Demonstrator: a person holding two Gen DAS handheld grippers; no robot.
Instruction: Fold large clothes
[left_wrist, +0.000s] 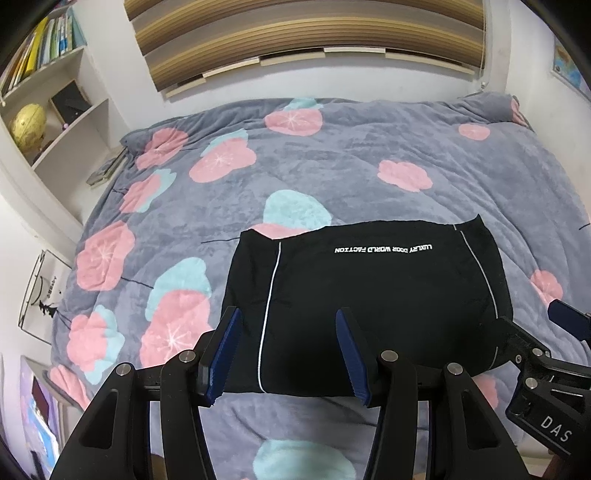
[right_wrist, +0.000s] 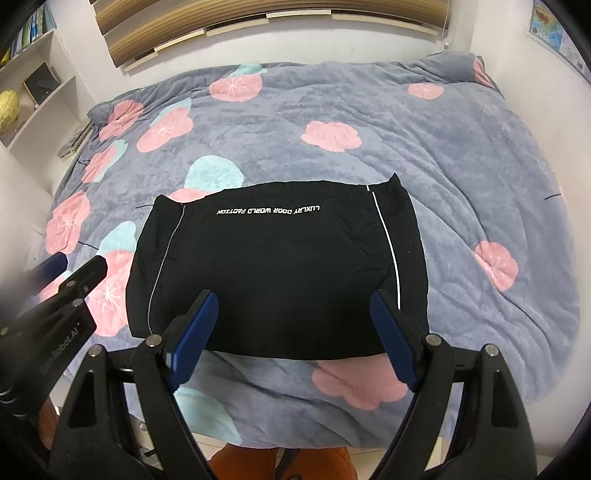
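Near the front edge of a bed, a black garment (right_wrist: 280, 273) lies folded into a compact rectangle on a grey fleece blanket (right_wrist: 480, 162) printed with pink and pale blue flowers. Its long axis runs side to side across both views. White lettering along its far edge reads upside down, and a thin white stripe runs front to back near each end.

Both tools hover just above the garment's near edge, pointing steeply down at it. The left gripper (left_wrist: 288, 347) sits over the left half, its blue-padded jaws parted and holding nothing. The right gripper (right_wrist: 295, 328) sits over the middle and right, its jaws spread a little wider, also empty. Neither touches the cloth. Each hand is nearer its own end of the garment, so any further fold would likely start from this near edge.

Beyond the bed, a striped window blind (left_wrist: 306, 40) covers the far wall. A white bookshelf (left_wrist: 74, 107) with books and a gold globe (left_wrist: 28, 123) stands to the left. An orange trouser leg shows at the bottom of the right view.
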